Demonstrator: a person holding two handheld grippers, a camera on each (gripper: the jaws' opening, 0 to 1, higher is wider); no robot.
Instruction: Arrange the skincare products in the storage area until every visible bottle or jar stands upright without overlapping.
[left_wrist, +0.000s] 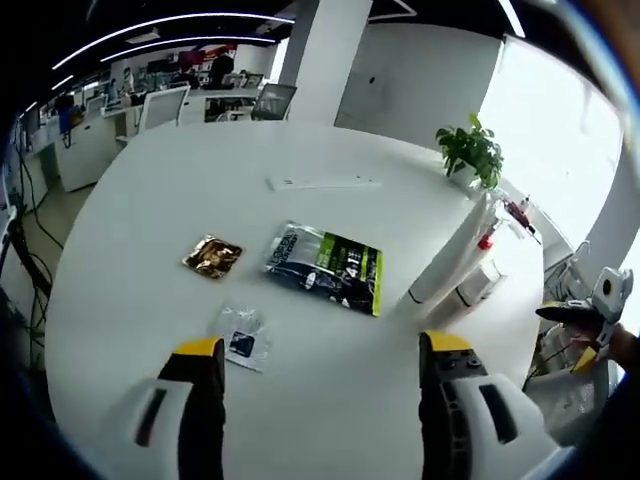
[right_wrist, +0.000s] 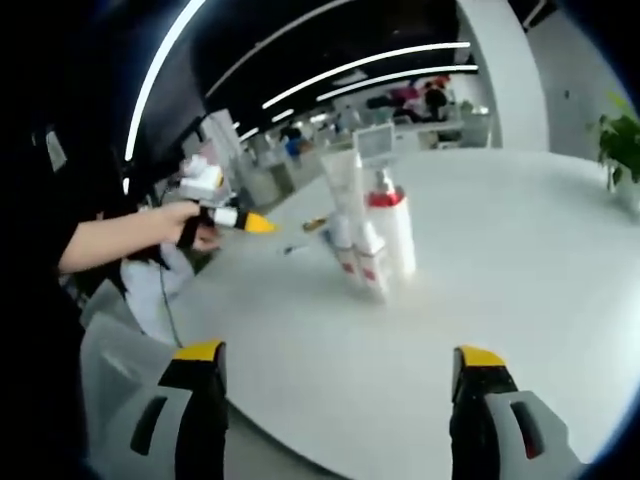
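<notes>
- Several bottles (right_wrist: 372, 235) bunched close near the desk (right_wrist: 520, 260) edge, standing.
- Both grippers (left_wrist: 320, 350) (right_wrist: 335, 355) empty, jaws wide apart.
- Could knock one bottle over, maybe off the edge, by bumping its neighbour.

White table (left_wrist: 150, 220); gold foil packet (left_wrist: 212, 256); black-and-lime-green pouch (left_wrist: 325, 266); white bottles (right_wrist: 368, 235), one red-capped; green plant (left_wrist: 471, 150); yellow-tipped black gripper jaws.

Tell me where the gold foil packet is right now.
In the left gripper view, the gold foil packet lies flat on the white table, left of the black-and-green pouch and above the small clear sachet, beyond the open left gripper.
</notes>
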